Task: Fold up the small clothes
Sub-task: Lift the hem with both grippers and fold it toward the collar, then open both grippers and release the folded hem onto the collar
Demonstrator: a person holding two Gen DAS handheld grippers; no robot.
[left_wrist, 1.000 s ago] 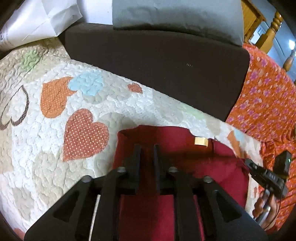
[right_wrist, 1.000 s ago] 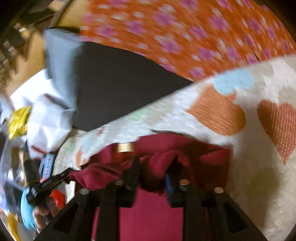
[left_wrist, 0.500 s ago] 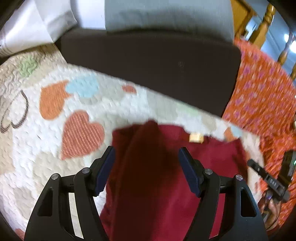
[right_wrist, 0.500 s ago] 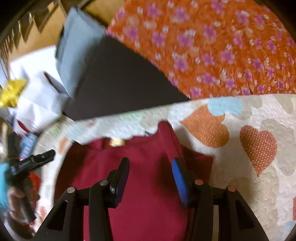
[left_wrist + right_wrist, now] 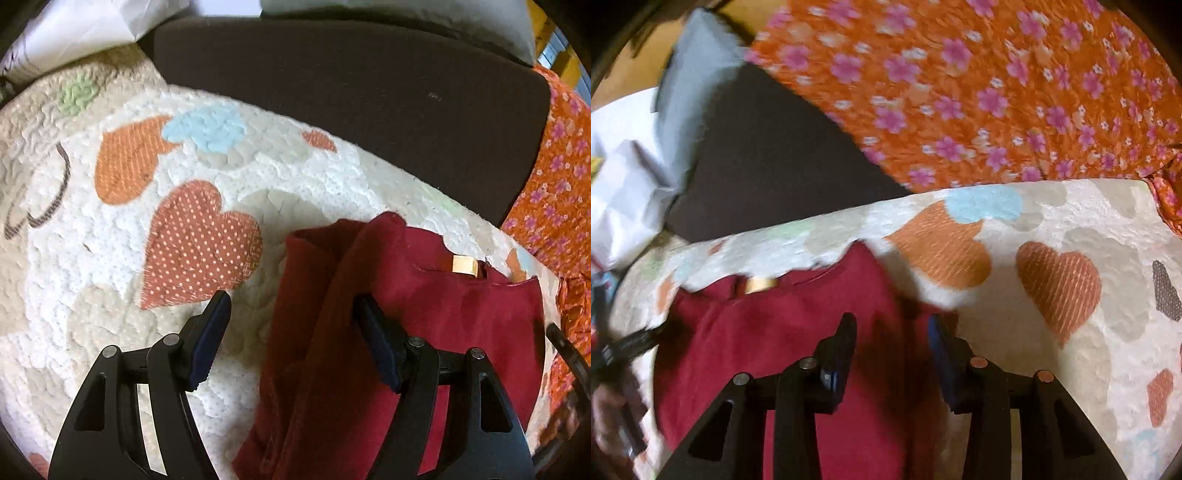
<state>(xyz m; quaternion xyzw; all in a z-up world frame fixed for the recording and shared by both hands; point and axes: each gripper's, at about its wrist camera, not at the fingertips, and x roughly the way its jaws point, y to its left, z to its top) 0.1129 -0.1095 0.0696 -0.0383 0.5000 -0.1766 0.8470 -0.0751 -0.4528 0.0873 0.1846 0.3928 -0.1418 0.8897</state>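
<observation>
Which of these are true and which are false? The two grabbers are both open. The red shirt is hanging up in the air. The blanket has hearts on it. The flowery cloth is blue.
1. Both grabbers are open. True: the left gripper and the right gripper each have their fingers apart, holding nothing.
2. The red shirt hangs in the air. False: it lies on the quilt.
3. The quilt has hearts on it. True: orange, dotted and blue hearts show on it.
4. The flowery cloth is blue. False: it is orange with pink flowers.
5. The shirt has a tan tag at its neck. True.
</observation>
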